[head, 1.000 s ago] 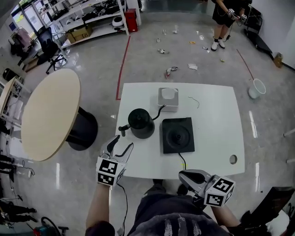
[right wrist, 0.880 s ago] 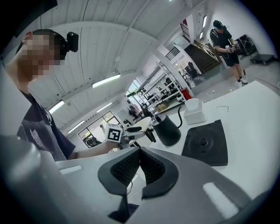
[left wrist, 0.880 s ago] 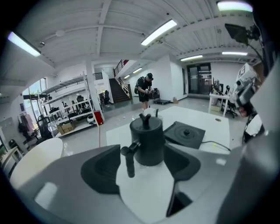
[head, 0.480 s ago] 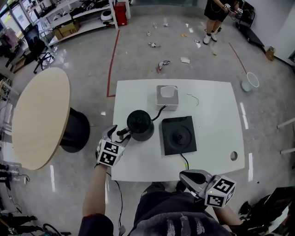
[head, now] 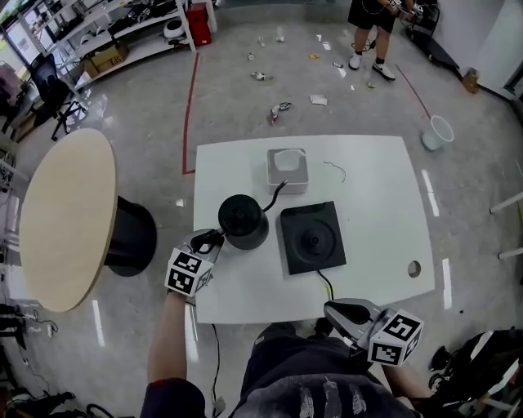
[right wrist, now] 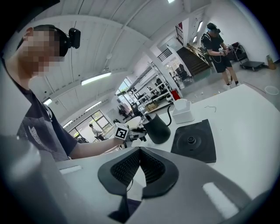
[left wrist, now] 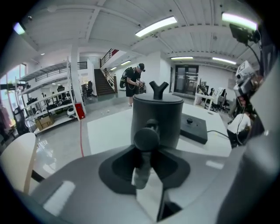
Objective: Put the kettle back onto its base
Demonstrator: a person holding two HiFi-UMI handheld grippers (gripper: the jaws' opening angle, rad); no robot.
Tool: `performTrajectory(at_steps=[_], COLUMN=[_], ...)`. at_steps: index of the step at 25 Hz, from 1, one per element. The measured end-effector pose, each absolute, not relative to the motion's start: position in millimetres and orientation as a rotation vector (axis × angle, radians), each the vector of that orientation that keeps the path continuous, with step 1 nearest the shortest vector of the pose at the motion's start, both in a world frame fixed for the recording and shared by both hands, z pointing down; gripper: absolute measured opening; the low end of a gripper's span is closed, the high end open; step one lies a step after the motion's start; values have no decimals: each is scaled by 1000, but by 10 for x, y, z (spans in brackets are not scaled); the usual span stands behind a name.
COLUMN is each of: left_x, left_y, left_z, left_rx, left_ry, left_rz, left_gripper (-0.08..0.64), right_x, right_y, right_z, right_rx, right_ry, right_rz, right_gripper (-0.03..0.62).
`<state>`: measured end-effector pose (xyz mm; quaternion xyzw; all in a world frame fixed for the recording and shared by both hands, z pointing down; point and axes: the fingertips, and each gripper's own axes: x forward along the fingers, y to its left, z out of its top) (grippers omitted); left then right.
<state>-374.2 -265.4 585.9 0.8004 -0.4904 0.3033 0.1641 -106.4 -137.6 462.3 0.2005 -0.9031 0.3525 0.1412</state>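
Now gripping the black kettle (head: 243,220) by its handle (head: 214,238) with the left gripper (head: 207,242), jaws drawn narrow onto the dark stem. Seen along those jaws in the left gripper view: the handle's round end lodged between the two pads, the kettle body upright right behind it, a forked tip (left wrist: 158,87) rising above the lid on the far side. Standing on the white table (head: 376,180), toward its left edge, just beside the square black base (head: 310,238) but not on it, with a narrow strip of tabletop between the two. Lying flat to the kettle's right, that base, with a round stud at its middle and a black cable (head: 324,282) running off the table's near edge. Beyond both, near the far edge, a small white box (head: 287,169). Down by the person's torso, off the table's near edge and well apart from kettle and base, the right gripper (head: 347,313): ribbed pads pressed together at their tips in the right gripper view, nothing between them. Left of the white table, a round beige table (head: 65,216) on a black pedestal. Far across the floor, a standing person (head: 372,20) amid scattered litter.
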Motion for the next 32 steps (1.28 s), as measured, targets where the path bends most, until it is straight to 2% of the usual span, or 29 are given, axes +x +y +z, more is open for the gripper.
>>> performTrajectory(at_steps=[8, 17, 32], left_x=[-3697, -3724, -3354], left_y=[-2626, -2631, -2586], left_z=[5874, 5483, 4693], left_rx=[2252, 2154, 2234], left_ry=[-1365, -1496, -1448], left_rz=[864, 479, 233], left_gripper=[86, 78, 67], right_x=[-1025, -791, -705], right_y=[-1387, -1405, -1371], right_z=[4622, 4583, 4576], right_rx=[569, 674, 667], right_ry=[-2622, -2648, -2679], right_rz=[1003, 1017, 1016], right_gripper=[0, 0, 0])
